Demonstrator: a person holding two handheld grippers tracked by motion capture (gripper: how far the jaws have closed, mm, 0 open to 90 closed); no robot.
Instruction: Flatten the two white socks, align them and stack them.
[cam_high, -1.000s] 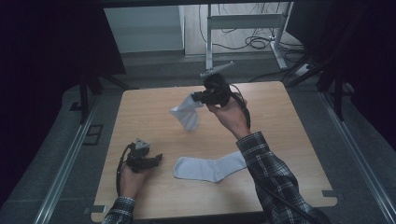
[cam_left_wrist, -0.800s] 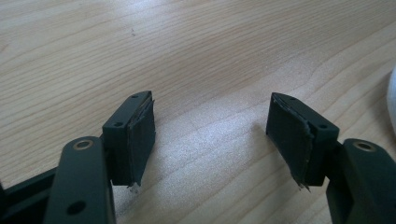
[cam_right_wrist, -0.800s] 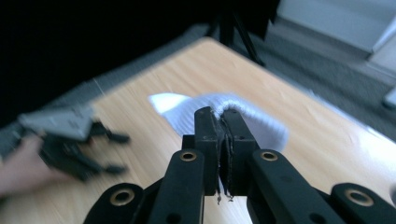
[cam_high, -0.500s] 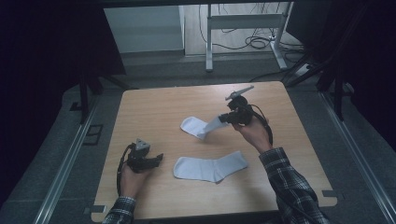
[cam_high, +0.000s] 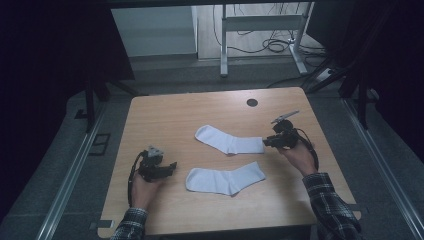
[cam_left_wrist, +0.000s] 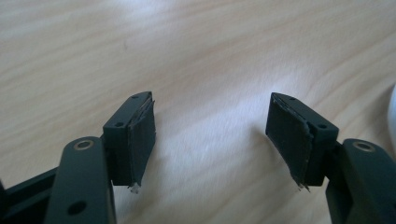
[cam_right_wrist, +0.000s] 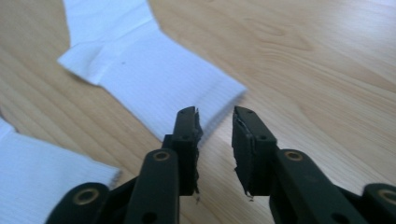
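Right tongs (cam_high: 266, 142): my jaws have just been opening a little at the cuff end of the upper sock (cam_high: 227, 140), nothing between them.
Left tongs (cam_high: 171, 167): wide apart over bare wood, holding nothing.
Upper sock: flat mid-counter (cam_high: 165, 115).
Lower sock (cam_high: 225, 179): flat, nearer me, between my hands.

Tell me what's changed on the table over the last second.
The right gripper carried the far sock down from the air and laid it flat on the table. Its jaws have just been opening, with a gap showing between them and the sock's cuff lying just ahead, let go. The near sock and the left gripper, open over bare wood, stayed put.
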